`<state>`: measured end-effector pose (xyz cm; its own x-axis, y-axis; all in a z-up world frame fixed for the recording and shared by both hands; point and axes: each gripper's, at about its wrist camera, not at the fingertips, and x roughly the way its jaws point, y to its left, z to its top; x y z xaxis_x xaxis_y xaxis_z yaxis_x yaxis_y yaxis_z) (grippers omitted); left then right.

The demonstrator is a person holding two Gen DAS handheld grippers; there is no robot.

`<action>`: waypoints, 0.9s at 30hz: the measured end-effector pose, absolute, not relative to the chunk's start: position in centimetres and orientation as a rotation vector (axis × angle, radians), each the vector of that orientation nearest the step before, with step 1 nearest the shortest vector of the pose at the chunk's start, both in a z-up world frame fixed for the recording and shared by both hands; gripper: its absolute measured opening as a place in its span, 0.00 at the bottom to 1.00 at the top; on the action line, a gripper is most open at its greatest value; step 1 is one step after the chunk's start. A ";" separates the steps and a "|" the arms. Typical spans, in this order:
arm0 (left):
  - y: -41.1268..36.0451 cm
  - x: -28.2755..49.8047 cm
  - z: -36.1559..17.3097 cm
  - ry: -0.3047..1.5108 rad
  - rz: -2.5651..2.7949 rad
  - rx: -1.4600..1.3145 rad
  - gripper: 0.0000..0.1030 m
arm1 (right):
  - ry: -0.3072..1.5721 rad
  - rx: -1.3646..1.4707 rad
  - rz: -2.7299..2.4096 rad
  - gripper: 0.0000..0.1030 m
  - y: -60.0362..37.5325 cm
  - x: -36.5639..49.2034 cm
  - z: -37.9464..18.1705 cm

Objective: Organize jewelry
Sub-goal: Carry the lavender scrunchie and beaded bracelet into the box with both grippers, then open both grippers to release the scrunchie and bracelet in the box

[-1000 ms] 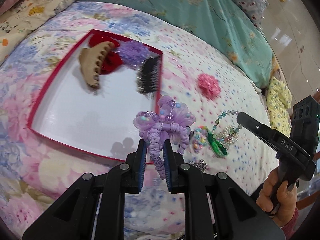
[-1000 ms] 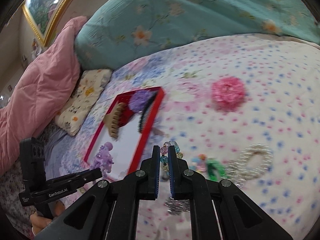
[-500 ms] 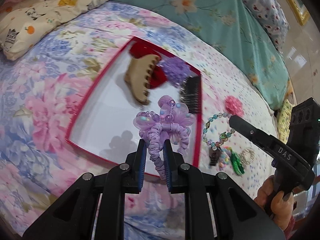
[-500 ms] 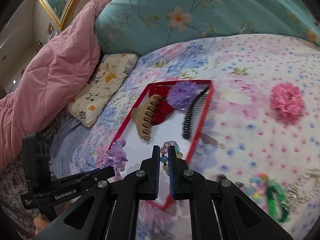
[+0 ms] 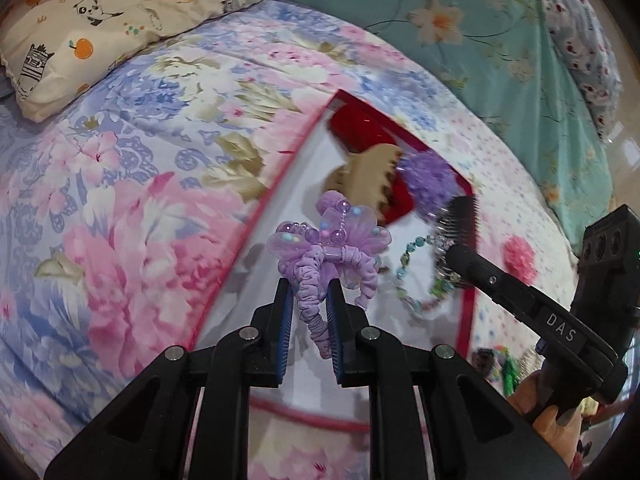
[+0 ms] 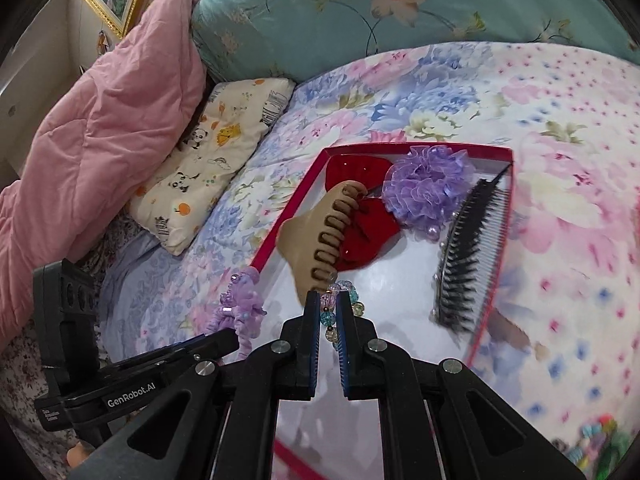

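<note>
Two grippers are over the red tray (image 6: 490, 280) on the bed: my left gripper (image 5: 308, 300) is clamped on a purple butterfly scrunchie (image 5: 328, 248), my right gripper (image 6: 329, 312) pinches a beaded bracelet (image 6: 340, 300) beside the beige claw clip (image 6: 316, 232).

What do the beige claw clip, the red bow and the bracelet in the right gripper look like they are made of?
The beige claw clip looks like matte moulded plastic: smooth, uniform, rigid teeth. The red bow looks like velvety fabric: soft folds, deep colour, a few small glints. The bracelet in the right gripper shows translucent faceted beads, glass or acrylic; which one cannot be told.
</note>
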<state>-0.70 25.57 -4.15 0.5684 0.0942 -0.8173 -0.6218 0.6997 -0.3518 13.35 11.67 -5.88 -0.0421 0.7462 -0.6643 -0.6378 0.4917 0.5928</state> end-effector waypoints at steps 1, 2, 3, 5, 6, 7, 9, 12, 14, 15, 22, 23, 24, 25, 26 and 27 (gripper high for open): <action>25.9 -0.5 -4.5 0.877 0.468 -0.691 0.14 | 1.168 0.113 1.113 0.07 12.0 13.7 -6.4; 26.2 -0.4 -4.8 0.880 0.475 -0.697 0.14 | 1.173 0.109 1.106 0.07 12.2 13.9 -6.8; 26.5 -0.1 -5.1 0.884 0.480 -0.702 0.14 | 1.177 0.106 1.099 0.07 12.4 14.2 -7.2; 26.7 0.4 -5.5 0.890 0.487 -0.700 0.14 | 1.180 0.096 1.084 0.07 12.6 14.6 -8.0; 26.9 0.8 -5.7 0.896 0.492 -0.696 0.14 | 1.181 0.084 1.078 0.07 12.7 14.8 -8.3; 27.0 1.0 -5.9 0.899 0.492 -0.696 0.14 | 1.185 0.078 1.074 0.07 12.8 14.9 -8.6; 27.1 1.6 -6.2 0.907 0.493 -0.697 0.14 | 1.194 0.068 1.067 0.07 13.0 15.1 -9.1; 27.1 2.0 -6.5 0.920 0.496 -0.692 0.14 | 1.201 0.058 1.059 0.07 13.1 15.4 -9.7; 27.0 2.2 -6.5 0.923 0.497 -0.681 0.14 | 1.201 0.056 1.065 0.07 13.3 15.4 -9.7; 26.8 2.2 -6.4 0.928 0.501 -0.673 0.14 | 1.197 0.049 1.064 0.07 13.4 15.4 -9.7; 26.5 2.4 -6.3 0.947 0.508 -0.657 0.26 | 1.200 0.033 1.067 0.10 13.9 15.2 -9.9; 26.5 2.4 -6.3 0.947 0.511 -0.657 0.30 | 1.200 0.036 1.066 0.10 13.9 15.2 -9.9; 26.5 2.4 -6.3 0.948 0.514 -0.656 0.32 | 1.201 0.038 1.065 0.12 13.8 15.2 -9.8; 26.5 2.3 -6.3 0.951 0.515 -0.656 0.32 | 1.200 0.040 1.064 0.12 13.9 15.2 -9.8; 26.5 2.2 -6.2 0.953 0.514 -0.658 0.32 | 1.201 0.042 1.061 0.13 13.8 15.2 -9.7; 26.5 2.2 -6.2 0.954 0.513 -0.661 0.33 | 1.203 0.047 1.061 0.13 13.8 15.2 -9.7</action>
<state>2.15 26.49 -6.22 0.4879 0.1104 -0.8659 -0.6610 0.6946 -0.2839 15.24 13.76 -9.69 -0.0327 0.6835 -0.7293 -0.6380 0.5474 0.5416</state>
